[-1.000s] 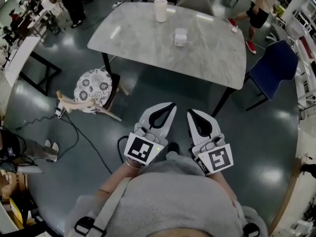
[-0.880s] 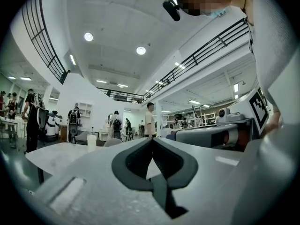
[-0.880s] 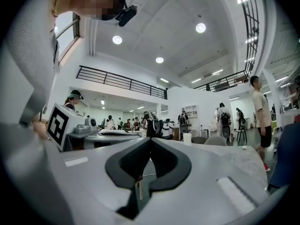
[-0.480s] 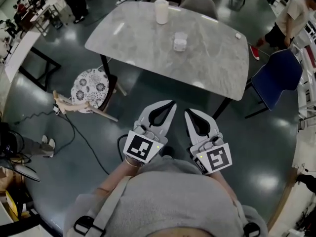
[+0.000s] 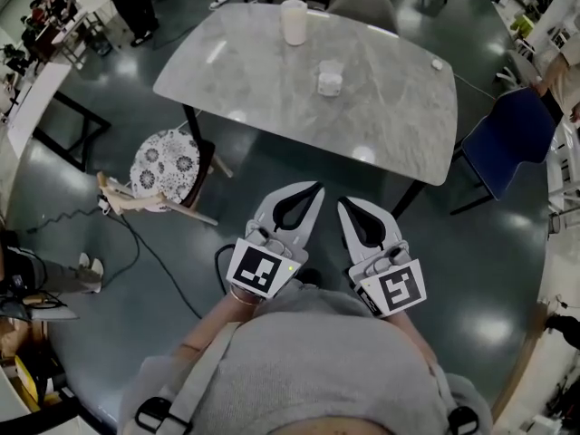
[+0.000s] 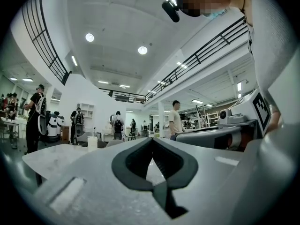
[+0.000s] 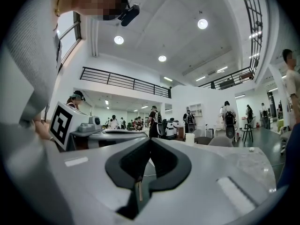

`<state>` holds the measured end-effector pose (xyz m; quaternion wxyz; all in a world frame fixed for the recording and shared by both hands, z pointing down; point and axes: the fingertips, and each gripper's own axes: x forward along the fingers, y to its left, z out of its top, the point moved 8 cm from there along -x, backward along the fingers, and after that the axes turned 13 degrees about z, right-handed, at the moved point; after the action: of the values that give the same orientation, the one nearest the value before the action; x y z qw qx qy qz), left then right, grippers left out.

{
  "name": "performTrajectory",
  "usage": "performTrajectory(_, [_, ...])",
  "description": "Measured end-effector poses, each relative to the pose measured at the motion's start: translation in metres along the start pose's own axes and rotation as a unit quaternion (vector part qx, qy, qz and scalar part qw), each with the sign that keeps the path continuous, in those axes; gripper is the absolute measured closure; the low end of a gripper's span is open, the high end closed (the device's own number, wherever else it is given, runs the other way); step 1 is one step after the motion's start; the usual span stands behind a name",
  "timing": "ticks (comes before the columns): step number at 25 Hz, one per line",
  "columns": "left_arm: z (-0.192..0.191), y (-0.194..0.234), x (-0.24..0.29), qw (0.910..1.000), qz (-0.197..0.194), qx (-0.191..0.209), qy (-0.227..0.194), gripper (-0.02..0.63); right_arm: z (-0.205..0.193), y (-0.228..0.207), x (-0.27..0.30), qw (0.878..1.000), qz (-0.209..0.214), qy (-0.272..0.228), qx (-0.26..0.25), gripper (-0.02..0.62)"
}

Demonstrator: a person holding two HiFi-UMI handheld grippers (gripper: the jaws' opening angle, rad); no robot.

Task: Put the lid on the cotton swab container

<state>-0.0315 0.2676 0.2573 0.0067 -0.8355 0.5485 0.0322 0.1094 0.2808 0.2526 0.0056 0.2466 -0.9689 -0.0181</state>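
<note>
grey marbled worktop (image 5: pixel 272 89) ahead, well apart from both tongs. blue chair (image 5: pixel 507 139) by its right corner, patterned stool (image 5: pixel 168 163) by its left. left tongs (image 5: pixel 313 189) and right tongs (image 5: pixel 344 204) side by side above the floor, both closed and empty. white cup (image 5: pixel 294 21) near the far edge. small swab container (image 5: pixel 330 80) mid-worktop.

A grey marbled table (image 5: pixel 272 89) is seen on the far part of a dark, glossy floor (image 5: pixel 471 270). A white cup (image 5: pixel 294 20) is stood near its far edge, and a small white object (image 5: pixel 437 64) is laid toward its right end. A grey chair (image 5: pixel 362 5) is set behind it, a blue chair (image 5: pixel 507 134) to its right, and a patterned stool (image 5: pixel 169 163) to its left. A black cable (image 5: pixel 159 256) is trailed nearer.
</note>
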Motion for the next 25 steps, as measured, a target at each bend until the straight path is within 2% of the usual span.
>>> performTrajectory(14, [-0.007,-0.003,0.003,0.9997,0.024,-0.002,0.006,0.609,-0.003,-0.008,-0.007,1.0,0.011,-0.005,0.027,0.594])
performTrajectory(17, [-0.013,-0.006,-0.001,0.9994,0.03,-0.007,0.015,0.609,-0.01,-0.009,-0.01,1.0,0.019,0.0,0.022,0.594])
performTrajectory(21, [-0.016,-0.009,-0.002,0.999,0.033,-0.01,0.027,0.609,-0.008,-0.008,-0.009,0.999,0.021,-0.004,0.039,0.594])
performTrajectory(25, [-0.015,-0.004,0.001,0.9992,0.035,-0.007,0.02,0.609,-0.013,-0.014,-0.004,0.999,0.022,-0.008,0.027,0.594])
